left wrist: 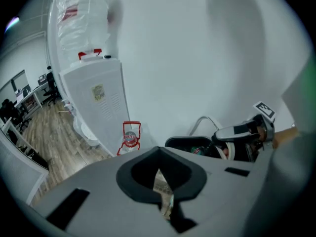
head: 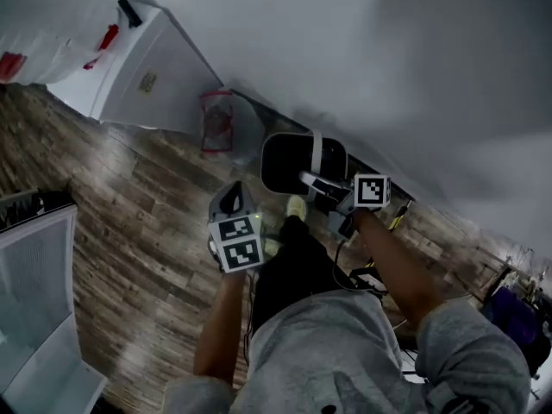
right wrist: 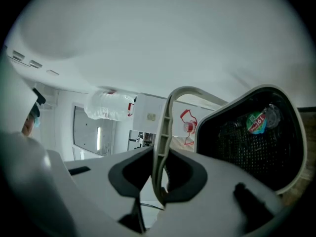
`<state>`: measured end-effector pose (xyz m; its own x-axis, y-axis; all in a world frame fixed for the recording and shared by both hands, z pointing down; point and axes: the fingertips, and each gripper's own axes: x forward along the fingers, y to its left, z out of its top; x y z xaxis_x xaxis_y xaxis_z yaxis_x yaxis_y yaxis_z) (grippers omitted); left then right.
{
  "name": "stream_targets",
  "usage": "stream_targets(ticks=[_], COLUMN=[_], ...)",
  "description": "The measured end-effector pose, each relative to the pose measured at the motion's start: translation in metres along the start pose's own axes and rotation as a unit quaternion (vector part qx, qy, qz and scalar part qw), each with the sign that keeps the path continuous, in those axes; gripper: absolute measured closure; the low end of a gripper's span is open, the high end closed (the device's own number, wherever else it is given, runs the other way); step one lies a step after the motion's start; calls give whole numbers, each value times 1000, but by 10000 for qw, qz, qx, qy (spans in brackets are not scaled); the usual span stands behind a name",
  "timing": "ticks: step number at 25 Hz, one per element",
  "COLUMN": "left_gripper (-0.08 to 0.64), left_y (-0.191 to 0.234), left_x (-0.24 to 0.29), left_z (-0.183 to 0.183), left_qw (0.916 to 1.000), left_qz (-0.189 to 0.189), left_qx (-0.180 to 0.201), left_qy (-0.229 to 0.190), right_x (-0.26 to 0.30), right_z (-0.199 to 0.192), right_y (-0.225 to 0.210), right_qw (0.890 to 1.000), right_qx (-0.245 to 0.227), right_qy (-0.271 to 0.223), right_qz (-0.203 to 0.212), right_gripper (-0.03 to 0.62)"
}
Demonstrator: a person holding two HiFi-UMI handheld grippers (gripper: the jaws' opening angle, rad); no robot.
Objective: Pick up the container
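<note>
While the right tongs (head: pixel 305 178) are clamped on the one white bail handle (right wrist: pixel 165 132) of the container (head: pixel 280 166), that black-lined, white-rimmed bin sits close in front of the white wall (head: pixel 388 59), just ahead of the person's two pale shoes (head: pixel 296 205), and in the right gripper view its mouth tips toward the tongs. The thin handle fills the narrow gap between the right jaws, which press on it from both sides. The left tongs (head: pixel 229 197) hang apart from the bin, above the wood-plank floor (head: pixel 129 231); their jaws are drawn together on a thin, crumpled tan scrap (left wrist: pixel 162 189), and what it is cannot be told. One item with a round green-and-red label (right wrist: pixel 256 120) lies inside the bin. Along the wall stand one white water dispenser (head: pixel 142 72), carrying one plastic-wrapped bottle (left wrist: pixel 79 19), and one red wire holder (head: pixel 217 123) with a clear bottle in it; the holder is between the dispenser and the bin, near the bin's rim but not touching. Open floor spreads left of the person as the head view shows it, out to a pale panel (head: pixel 34 300) at that edge. On the other side dark cables (head: pixel 371 274) lie beside the person's legs, so that side is tighter. Each of the two tongs bears one marker cube
</note>
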<state>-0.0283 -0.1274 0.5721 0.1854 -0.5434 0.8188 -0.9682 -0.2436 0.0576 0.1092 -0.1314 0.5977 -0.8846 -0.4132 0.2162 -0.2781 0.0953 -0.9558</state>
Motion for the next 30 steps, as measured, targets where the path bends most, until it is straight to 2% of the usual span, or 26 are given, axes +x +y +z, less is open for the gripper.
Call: stream_targets(ticks=[4,9,17,23,26,30], left_gripper=[546,546,546,546,546,546], left_y=[-22,-35,-48,-59,-63,-71], left_x=[-42,-80,-123,-158,-173,-185], left_z=[32,55,85,112,111,109], left_qw=[9992,9971,9930,9830,9765,9636], left_qz=[-119,-175,-427,-932,-1310,-1774], left_qx=[227,531,741,1051,1241,1574], left_qy=[-315,-521,-820,-1181,-1181,-1237], right_x=[-25,-55,-92,-121,-133,-147], right_z=[15,42,67,55,36,17], right_y=[63,108,184,229,243,256], right_qw=[9985,9968,9895,9769,9667,9498], right_qx=[291,367,312,246,306,397], right_qy=[-388,-689,-1378,-2114,-2542,-3103], right_qz=[256,143,308,199,48,-15], right_gripper=[522,522,522,522,522,520])
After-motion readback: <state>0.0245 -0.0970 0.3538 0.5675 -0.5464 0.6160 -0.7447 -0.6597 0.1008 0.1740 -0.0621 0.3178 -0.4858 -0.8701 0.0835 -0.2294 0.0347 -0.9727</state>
